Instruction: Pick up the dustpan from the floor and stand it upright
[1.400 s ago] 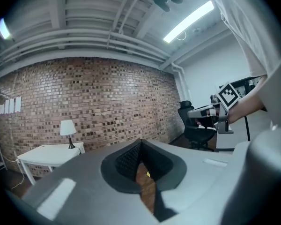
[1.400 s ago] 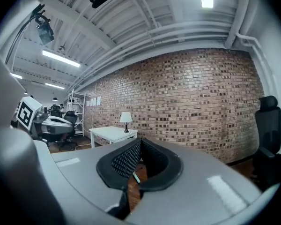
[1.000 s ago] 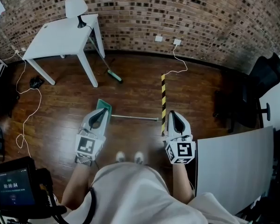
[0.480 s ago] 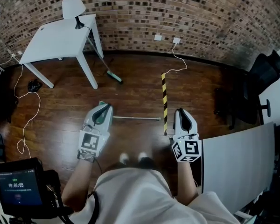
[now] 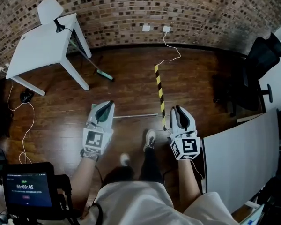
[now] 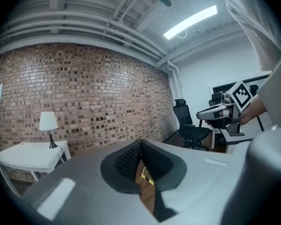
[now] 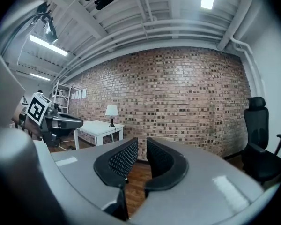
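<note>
On the wooden floor (image 5: 201, 93), directly ahead of the person, the dustpan (image 5: 136, 116) lies flat. Its thin handle is in plain sight. In the head view the pan end is almost wholly hidden beneath the left claw (image 5: 106, 106).

Long axis: the handle runs crosswise, left to right across the head view, spanning the gap between the two claws. The pan end is at the left. The free end of the handle stops just beside the yellow-and-black striped tape (image 5: 159, 90), close to the right claw (image 5: 178, 110).

Claw state:
- Left claw: pads (image 6: 126, 161) pressed together at the tips, nothing between them.
- Right claw: pads (image 7: 122, 159) stand a little apart, having just been opening. Nothing lies between them; only floor and brick wall (image 7: 187, 97) show through the gap.

Position relative to the work: both claws are above the dustpan and point forward, only slightly downward. Neither gripper view shows the dustpan, so neither claw is lined up with it yet. The left claw is nearer the pan; the right claw is nearer the handle tip.

Judgement: the task is at the approach stage and no grasp exists. The next move probably calls for tipping a claw down toward the floor and turning it so that its jaws straddle the handle. The right claw, already parted, looks the readier; the left must spread first.
</note>
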A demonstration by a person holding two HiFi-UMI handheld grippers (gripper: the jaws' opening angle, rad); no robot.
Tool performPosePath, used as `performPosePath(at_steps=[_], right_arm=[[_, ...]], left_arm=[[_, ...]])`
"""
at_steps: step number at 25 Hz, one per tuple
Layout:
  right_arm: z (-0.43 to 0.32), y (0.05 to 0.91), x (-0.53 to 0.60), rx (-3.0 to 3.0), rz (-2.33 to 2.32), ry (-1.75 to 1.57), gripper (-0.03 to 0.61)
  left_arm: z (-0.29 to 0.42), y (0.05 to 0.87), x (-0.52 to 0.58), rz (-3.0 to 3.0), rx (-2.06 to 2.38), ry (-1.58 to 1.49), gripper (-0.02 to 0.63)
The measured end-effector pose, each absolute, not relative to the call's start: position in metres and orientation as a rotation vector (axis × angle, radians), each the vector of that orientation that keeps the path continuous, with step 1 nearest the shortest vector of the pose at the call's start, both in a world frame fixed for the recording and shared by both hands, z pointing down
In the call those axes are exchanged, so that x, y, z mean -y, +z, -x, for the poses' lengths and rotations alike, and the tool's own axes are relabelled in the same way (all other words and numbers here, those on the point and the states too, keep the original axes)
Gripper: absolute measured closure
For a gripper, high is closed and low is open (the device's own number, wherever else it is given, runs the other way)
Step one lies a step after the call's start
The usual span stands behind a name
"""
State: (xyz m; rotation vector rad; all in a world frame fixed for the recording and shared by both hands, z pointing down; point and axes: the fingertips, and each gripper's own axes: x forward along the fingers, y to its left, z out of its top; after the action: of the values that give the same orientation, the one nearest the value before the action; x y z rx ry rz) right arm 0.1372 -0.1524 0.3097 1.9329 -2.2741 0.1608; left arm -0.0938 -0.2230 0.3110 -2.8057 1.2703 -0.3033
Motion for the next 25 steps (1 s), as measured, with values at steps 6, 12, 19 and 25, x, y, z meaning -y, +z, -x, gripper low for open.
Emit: performPosePath(at_steps=[6,12,19,25], right_arm=[[-0.186,0.392,0.193,2.267,-1.861,0.257,0.492],[-0.242,0.489,0.242,2.178,-1.864,0.309,0.443],[-0.267,0.609,0.263,2.149,-1.855,0.396,0.422],[-0.272,0.731,0.267,2.122,-1.798,0.446,0.411]], left_arm=[[0.029,0.386,0.260,2.866,-1.253,-0.417,0.612],[-0.034,0.474,0.303,2.929,-1.241,-0.525,0.613],[-0.074,0.597,0.333,3.003,-1.225,-0.593,0.612],[-0.107,0.718,0.343,3.072,-1.178,-0.653,0.613]])
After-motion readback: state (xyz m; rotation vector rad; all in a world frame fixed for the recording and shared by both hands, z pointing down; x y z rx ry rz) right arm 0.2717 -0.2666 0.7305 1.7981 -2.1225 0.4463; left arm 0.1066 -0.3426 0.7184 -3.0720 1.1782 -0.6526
